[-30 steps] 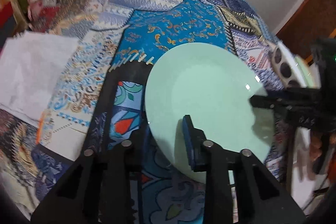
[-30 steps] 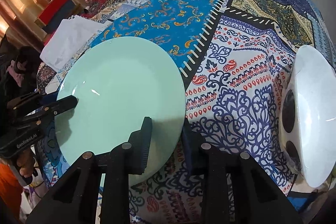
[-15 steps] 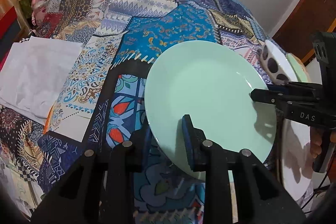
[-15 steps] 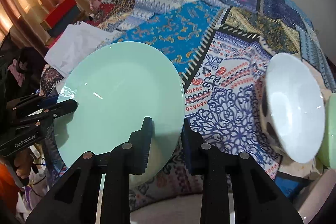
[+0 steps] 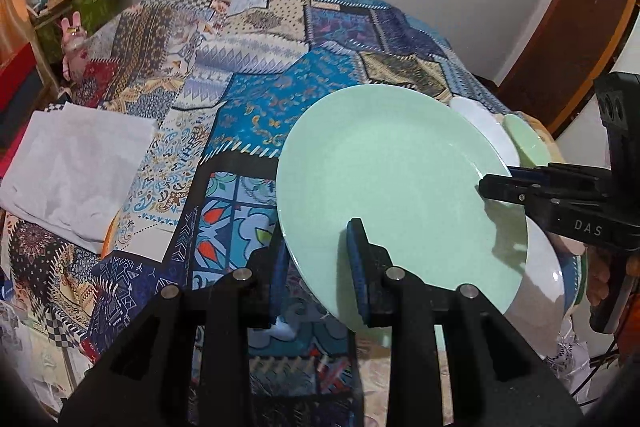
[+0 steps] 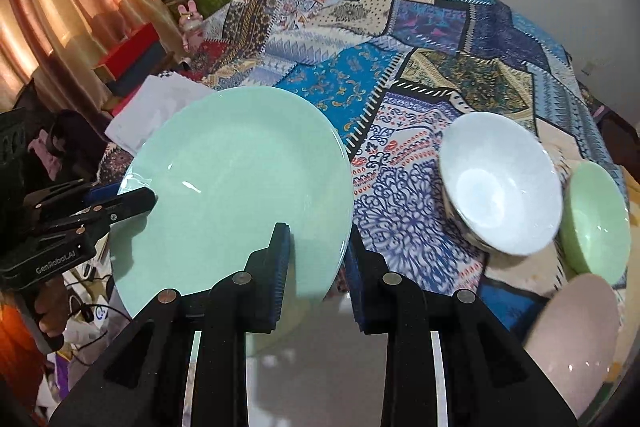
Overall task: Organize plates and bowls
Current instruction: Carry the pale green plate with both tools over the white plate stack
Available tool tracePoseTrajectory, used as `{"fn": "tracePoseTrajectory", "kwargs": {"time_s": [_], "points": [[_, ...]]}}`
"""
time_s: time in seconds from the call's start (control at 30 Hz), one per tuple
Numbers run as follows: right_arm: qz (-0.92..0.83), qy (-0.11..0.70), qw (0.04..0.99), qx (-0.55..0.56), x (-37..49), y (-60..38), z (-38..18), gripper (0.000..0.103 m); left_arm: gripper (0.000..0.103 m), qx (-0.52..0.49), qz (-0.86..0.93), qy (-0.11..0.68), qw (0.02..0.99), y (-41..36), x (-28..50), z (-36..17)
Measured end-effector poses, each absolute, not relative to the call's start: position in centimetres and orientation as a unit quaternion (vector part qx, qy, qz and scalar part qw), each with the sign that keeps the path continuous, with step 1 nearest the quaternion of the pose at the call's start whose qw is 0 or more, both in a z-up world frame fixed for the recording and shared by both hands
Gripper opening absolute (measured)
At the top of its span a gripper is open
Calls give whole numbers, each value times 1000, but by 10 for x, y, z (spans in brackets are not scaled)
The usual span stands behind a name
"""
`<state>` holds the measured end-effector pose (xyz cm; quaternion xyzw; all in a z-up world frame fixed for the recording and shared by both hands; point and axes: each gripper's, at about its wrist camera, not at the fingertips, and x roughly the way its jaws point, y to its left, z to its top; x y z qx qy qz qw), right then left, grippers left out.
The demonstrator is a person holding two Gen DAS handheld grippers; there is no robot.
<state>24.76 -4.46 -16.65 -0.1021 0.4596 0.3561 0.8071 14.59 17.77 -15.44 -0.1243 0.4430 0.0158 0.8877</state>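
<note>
A mint-green plate hangs tilted above the patchwork tablecloth, held at two opposite rims. My left gripper is shut on the plate's near-left rim, one pad on top and one beneath. In the right wrist view my right gripper is shut on the lower right rim of the same plate. Each gripper shows in the other's view, clamped on the far rim: the right gripper and the left gripper.
A white bowl, a green bowl and a pale pink dish sit at the right. A white plate lies under the held plate's right side. A white folded cloth lies at the table's left.
Both grippers have risen with the green plate between them. The table looks farther off, and the green bowl and pink dish have come into view at the right.
</note>
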Motion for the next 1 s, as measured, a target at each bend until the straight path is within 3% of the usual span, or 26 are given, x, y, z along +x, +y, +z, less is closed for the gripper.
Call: {"fn": "tracePoseTrajectory", "kwargs": {"time_s": [0.5, 1.0], "points": [[330, 442, 830, -78, 215, -116, -147, 25, 28, -109, -22, 435, 894, 116, 125, -124], [304, 461, 833, -39, 201, -177, -164, 25, 28, -93, -72, 453, 884, 50, 124, -129]]}}
